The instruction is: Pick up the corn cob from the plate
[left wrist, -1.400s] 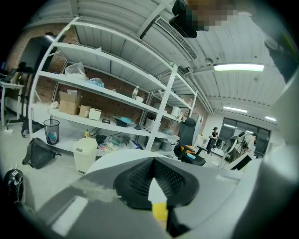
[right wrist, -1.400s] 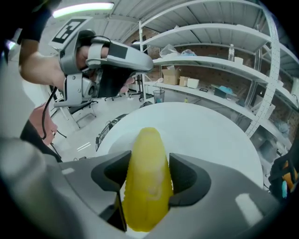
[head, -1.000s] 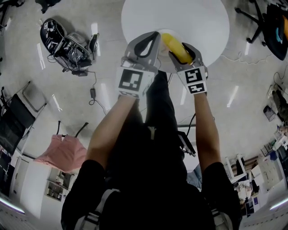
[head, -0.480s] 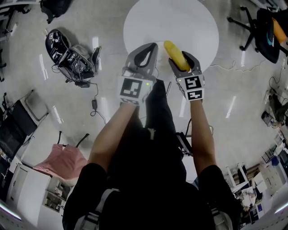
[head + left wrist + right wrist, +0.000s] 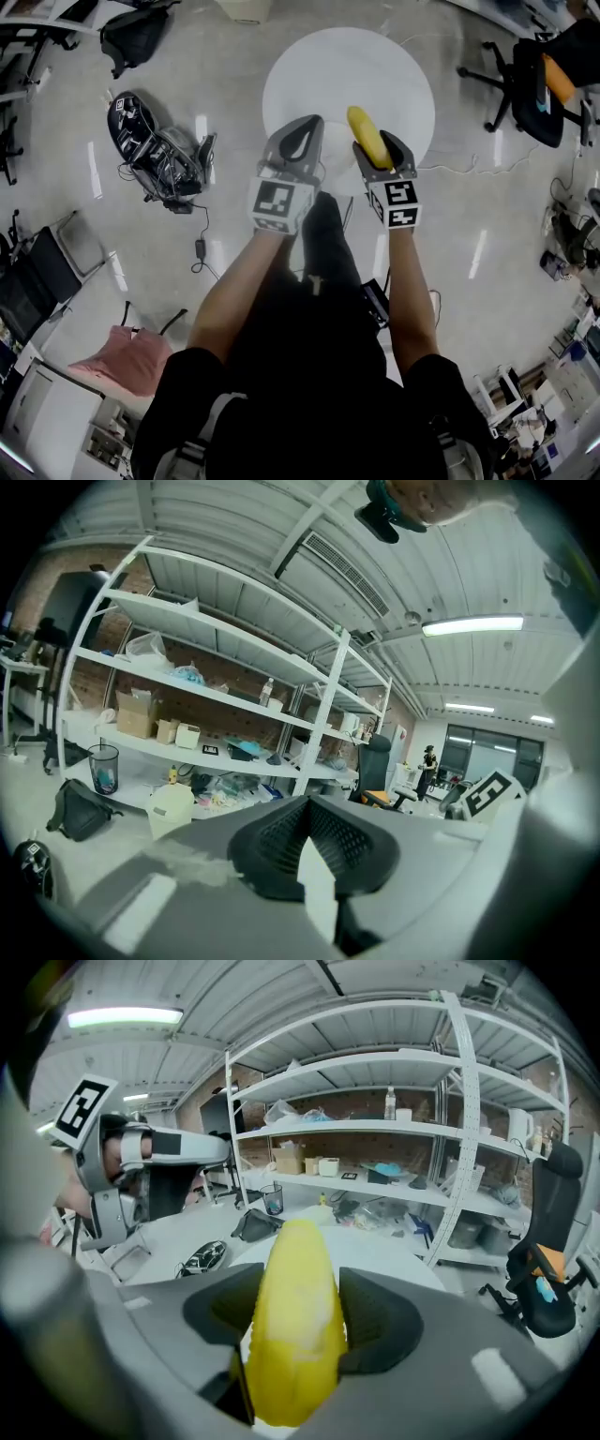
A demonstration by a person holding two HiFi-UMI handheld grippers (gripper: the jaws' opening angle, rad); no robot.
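Yellow corn cob [image 5: 295, 1354] in right tongs [image 5: 300, 1274]; head view alone shows pink cloth [image 5: 127, 356].

Corn cob [image 5: 368, 136] sits between right gripper [image 5: 381, 148] jaws, above the round table [image 5: 319, 66]. Left gripper [image 5: 300, 141] just beside it, on its left.

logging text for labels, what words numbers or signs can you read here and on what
No readable words or numbers anywhere.
Left marker cube and right marker cube: square black-and-white patterns, not text.
Shelf placard: too small to read.
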